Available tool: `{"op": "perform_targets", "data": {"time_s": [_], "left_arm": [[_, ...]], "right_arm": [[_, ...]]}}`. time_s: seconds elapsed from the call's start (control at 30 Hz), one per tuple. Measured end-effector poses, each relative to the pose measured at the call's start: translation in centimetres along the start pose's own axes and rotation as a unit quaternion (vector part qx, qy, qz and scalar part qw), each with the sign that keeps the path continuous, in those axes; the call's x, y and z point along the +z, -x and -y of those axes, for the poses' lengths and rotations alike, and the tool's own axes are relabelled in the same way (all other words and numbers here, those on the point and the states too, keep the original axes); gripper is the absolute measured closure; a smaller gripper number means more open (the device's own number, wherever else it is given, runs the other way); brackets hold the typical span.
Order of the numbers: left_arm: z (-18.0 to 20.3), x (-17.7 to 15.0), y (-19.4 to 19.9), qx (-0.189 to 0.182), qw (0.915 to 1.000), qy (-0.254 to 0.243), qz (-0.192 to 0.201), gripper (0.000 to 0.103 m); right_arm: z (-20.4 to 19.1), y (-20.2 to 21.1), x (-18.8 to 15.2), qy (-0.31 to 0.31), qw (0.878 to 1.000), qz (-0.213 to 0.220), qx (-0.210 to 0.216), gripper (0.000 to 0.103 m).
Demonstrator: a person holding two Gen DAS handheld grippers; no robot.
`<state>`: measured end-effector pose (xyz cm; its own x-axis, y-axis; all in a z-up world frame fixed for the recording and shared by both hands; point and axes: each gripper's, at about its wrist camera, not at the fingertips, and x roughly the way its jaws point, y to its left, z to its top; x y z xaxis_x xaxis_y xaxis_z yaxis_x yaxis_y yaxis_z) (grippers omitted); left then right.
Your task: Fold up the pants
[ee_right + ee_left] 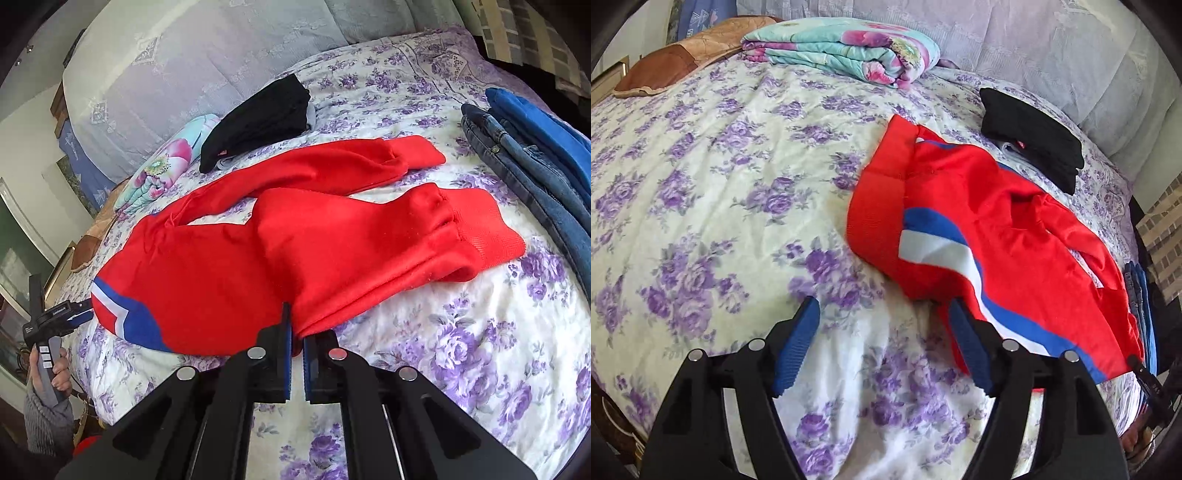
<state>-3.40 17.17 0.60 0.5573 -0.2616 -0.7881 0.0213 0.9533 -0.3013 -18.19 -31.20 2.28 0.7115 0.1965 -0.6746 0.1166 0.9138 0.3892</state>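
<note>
1. Left wrist view: the left gripper hangs over the bedspread with its blue pads spread wide and only bare cloth between them.
2. The red pants lie just ahead and to the right of it. The waistband end is nearest the left pad side, and a blue and white stripe runs down the fabric. The right pad sits against the edge of the pants, but nothing is pinched.
3. Farther back on the bed lie a folded black garment, a folded floral quilt and a brown pillow. A stack of jeans shows at the right edge.
4. Right wrist view: the right gripper is closed tight on a fold of the red pants, at the near edge of one leg.
5. The pants are spread across the bed. Both legs reach toward the right, with cuffs apart, and the striped hip is at the left.
6. At the left edge a hand in a grey sleeve holds the other gripper's handle, its tip just beside the striped part.
7. Folded jeans and a blue garment lie at the right, well apart from the pants. The black garment lies behind them.
</note>
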Motion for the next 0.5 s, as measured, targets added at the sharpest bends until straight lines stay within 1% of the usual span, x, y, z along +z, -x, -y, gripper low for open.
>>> {"op": "perform_targets", "data": {"time_s": [0.03, 0.1, 0.13, 0.17, 0.23, 0.27, 0.3, 0.33, 0.37, 0.43, 0.5], "left_arm": [[0.2, 0.7, -0.7, -0.011, 0.9999, 0.001, -0.004, 0.033], [0.3, 1.8, -2.1, -0.037, 0.9992, 0.01, -0.013, 0.031], [0.3, 2.4, -2.9, -0.056, 0.9981, 0.02, -0.017, 0.031], [0.3, 2.9, -3.7, -0.07, 0.9969, 0.03, -0.019, 0.031], [0.6, 3.6, -5.1, -0.095, 0.9943, 0.044, -0.022, 0.031], [1.1, 3.8, -5.6, -0.098, 0.994, 0.044, -0.022, 0.035], [1.6, 4.0, -5.9, -0.102, 0.9938, 0.04, -0.022, 0.04], [2.2, 4.1, -6.1, -0.109, 0.9931, 0.033, -0.025, 0.055], [2.9, 4.1, -6.2, -0.113, 0.9929, 0.026, -0.03, 0.058], [3.6, 4.0, -5.7, -0.095, 0.9952, 0.013, -0.018, 0.06], [3.4, 4.0, -4.5, -0.076, 0.9971, 0.0, -0.006, 0.061]], "right_arm": [[0.1, 0.0, 0.1, -0.002, 1.0, 0.0, 0.001, 0.098], [0.2, 0.0, 0.3, -0.009, 1.0, 0.001, -0.008, 0.087], [0.3, 0.1, 0.4, -0.015, 1.0, 0.006, -0.016, 0.078], [0.6, 0.4, 0.5, -0.02, 1.0, 0.013, -0.021, 0.071], [1.2, 0.8, 0.7, -0.032, 0.999, 0.02, -0.022, 0.07], [1.6, 0.8, 0.8, -0.039, 0.999, 0.018, -0.018, 0.07], [1.9, 0.9, 0.9, -0.046, 0.999, 0.017, -0.014, 0.07], [2.1, 0.9, 1.0, -0.05, 0.999, 0.016, -0.013, 0.07], [2.3, 1.0, 1.0, -0.054, 0.998, 0.015, -0.015, 0.07], [2.6, 1.2, 1.1, -0.056, 0.998, 0.016, -0.021, 0.07], [2.7, 1.3, 1.1, -0.058, 0.998, 0.018, -0.024, 0.068]]}}
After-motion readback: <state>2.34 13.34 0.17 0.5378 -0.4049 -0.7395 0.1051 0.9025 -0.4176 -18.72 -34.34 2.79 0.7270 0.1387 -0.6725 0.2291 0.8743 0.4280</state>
